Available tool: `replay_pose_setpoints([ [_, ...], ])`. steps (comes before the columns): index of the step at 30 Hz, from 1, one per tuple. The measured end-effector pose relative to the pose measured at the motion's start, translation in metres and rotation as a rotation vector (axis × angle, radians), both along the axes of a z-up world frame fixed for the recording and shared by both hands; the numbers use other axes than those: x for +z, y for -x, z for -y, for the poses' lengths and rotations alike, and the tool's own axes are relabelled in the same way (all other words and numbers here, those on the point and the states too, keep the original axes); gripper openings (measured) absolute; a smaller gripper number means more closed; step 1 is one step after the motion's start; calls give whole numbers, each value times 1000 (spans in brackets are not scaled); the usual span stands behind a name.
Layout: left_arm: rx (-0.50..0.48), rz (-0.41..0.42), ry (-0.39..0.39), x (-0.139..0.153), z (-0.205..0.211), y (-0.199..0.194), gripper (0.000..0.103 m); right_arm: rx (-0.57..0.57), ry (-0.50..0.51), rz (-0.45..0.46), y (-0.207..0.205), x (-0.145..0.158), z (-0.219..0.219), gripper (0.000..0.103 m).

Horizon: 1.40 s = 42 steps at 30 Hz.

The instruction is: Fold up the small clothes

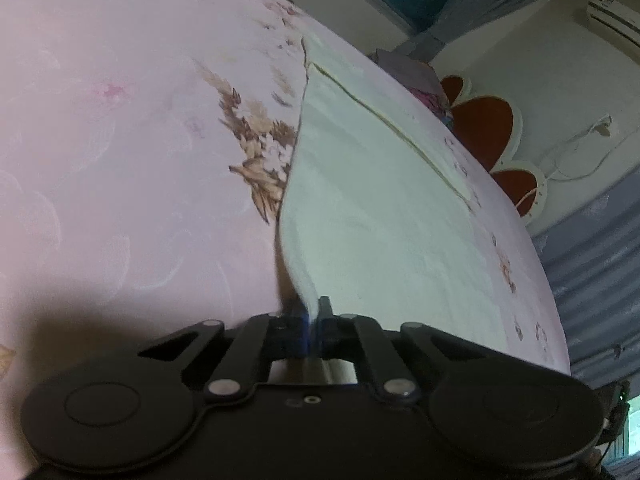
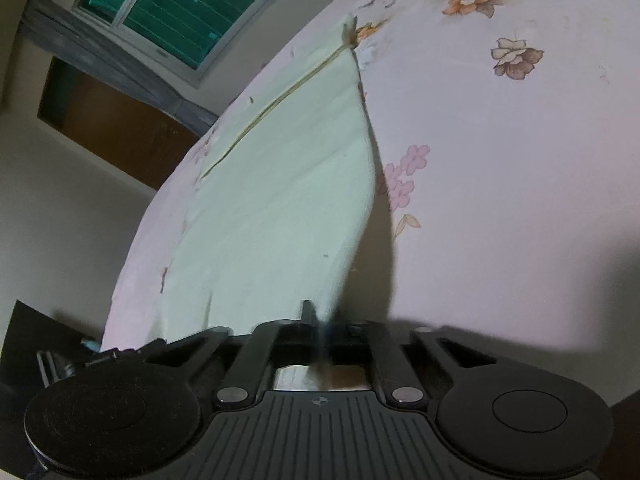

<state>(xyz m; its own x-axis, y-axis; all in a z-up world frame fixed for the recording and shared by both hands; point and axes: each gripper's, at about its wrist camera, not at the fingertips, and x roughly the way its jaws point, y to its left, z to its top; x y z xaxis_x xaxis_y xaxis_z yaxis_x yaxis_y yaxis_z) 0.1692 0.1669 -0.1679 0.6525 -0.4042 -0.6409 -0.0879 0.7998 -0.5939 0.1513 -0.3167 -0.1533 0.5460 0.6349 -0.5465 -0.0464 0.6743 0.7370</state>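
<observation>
A pale green cloth [image 1: 372,208] with a thin yellow trim line lies on a pink floral bedsheet [image 1: 120,140]. My left gripper [image 1: 314,320] is shut on the cloth's near corner and lifts that edge off the sheet. The same cloth [image 2: 280,184] shows in the right wrist view. My right gripper [image 2: 322,322] is shut on its other near corner, with that edge raised too. The far part of the cloth rests flat on the sheet [image 2: 500,160].
The bed edge drops off to the right in the left wrist view, beside a red-and-white headboard [image 1: 484,124] and a wall air conditioner [image 1: 612,12]. A window [image 2: 176,4] and a brown door [image 2: 116,120] stand beyond the bed in the right wrist view.
</observation>
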Motion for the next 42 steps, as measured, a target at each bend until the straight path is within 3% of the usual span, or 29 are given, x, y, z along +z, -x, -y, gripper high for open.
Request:
replay_pose_setpoints([
  [5,67,118,22,27,-1,14,3,-11,12,133,6,29,5,3],
  [11,87,209,66,65,-5,-7,3,-26,11,246,-20,65,7,3],
  [16,103,286,123,96,-7,-55,3,-42,24,347,-68,107,3,3],
  [23,109,338,120,119,-4,-146,3,-103,35,436,-152,156,-1,3],
  [28,95,250,101,101,-5,-227,3,-128,80,404,-235,148,-8,3],
  [35,80,97,69,52,-12,-307,3,-154,103,236,-335,89,-15,3],
  [42,55,36,60,33,-14,-360,3,-178,97,129,-383,50,-14,3],
])
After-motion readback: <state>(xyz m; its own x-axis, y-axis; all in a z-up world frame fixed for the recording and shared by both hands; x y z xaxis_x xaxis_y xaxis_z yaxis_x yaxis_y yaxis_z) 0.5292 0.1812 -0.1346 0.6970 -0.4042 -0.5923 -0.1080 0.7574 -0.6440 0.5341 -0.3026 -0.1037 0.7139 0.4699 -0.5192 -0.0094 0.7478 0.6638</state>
